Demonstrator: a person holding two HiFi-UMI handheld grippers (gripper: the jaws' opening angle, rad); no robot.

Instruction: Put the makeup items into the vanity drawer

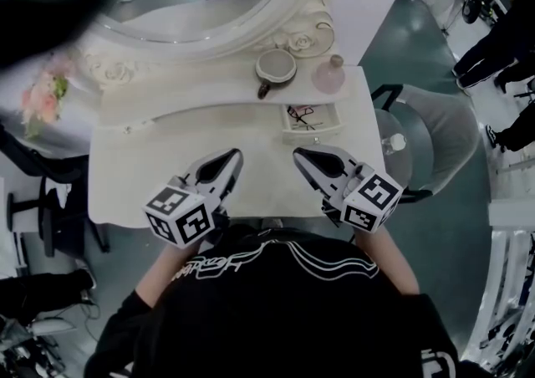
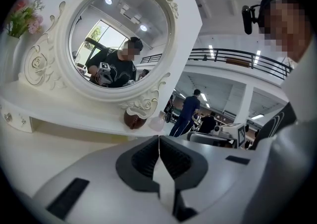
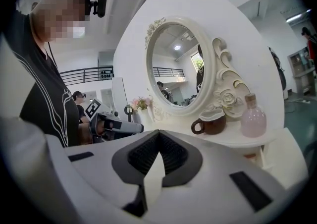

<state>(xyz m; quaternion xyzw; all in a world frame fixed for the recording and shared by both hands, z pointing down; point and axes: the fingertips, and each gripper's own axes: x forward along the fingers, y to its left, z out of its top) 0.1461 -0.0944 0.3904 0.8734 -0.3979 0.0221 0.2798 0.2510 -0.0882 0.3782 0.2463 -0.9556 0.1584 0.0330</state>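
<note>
White surface [image 1: 159, 159] is nearly bare in front of me, and both tools hang just over its near edge, side by side and apart. My left gripper [image 1: 234, 153] has its fingers [image 2: 146, 159] pressed together with nothing between them. My right gripper [image 1: 298, 152] is the same, fingers [image 3: 171, 154] closed tip to tip on nothing.

The drawer [image 1: 314, 128] sits pulled out near the far right corner, under the raised shelf [image 1: 167, 96] and just beyond my right gripper. Inside it lie some small items [image 1: 303, 116], dark and thin with a touch of red. I take them for makeup pieces, though they are too small to name.

On the shelf above the drawer, a brown mug [image 1: 275, 67] and a pink bottle [image 1: 329, 75] stand close together at the foot of the mirror [image 1: 192, 0]. Pink flowers [image 1: 43, 99] stand at the far left.

I see nothing loose on the open surface, so I judge the loading mostly done. What may be left is the pink bottle, if it counts as makeup, and pushing the open drawer shut.
</note>
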